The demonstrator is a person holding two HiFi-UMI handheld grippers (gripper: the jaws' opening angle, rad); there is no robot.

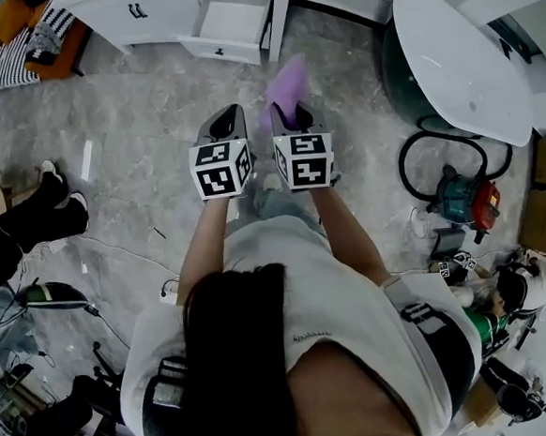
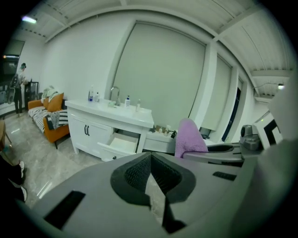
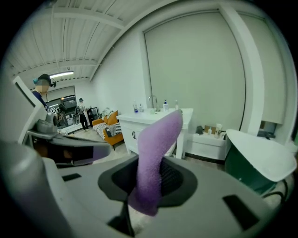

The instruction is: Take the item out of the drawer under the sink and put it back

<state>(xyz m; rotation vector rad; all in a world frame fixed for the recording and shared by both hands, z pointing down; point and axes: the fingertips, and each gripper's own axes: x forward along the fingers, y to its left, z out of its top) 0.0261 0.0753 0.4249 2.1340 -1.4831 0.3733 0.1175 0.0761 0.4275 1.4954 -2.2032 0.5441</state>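
Observation:
The purple cloth (image 1: 287, 81) sticks up out of my right gripper (image 1: 290, 110), whose jaws are shut on its lower end; in the right gripper view the cloth (image 3: 156, 148) rises between the dark pads and hides the middle of the vanity. My left gripper (image 1: 230, 113) travels beside it, shut and holding nothing (image 2: 151, 157). Ahead stands the white sink cabinet (image 2: 95, 128) with one drawer (image 1: 231, 22) pulled out; the open drawer (image 2: 122, 143) looks bare inside. Both grippers are well short of it, over the grey floor.
A white and green bathtub (image 1: 456, 61) stands to the right, with a vacuum cleaner and hose (image 1: 461, 196) on the floor below it. An orange sofa (image 1: 24, 39) is at the far left. A seated person's legs (image 1: 37, 212) and cables lie at the left.

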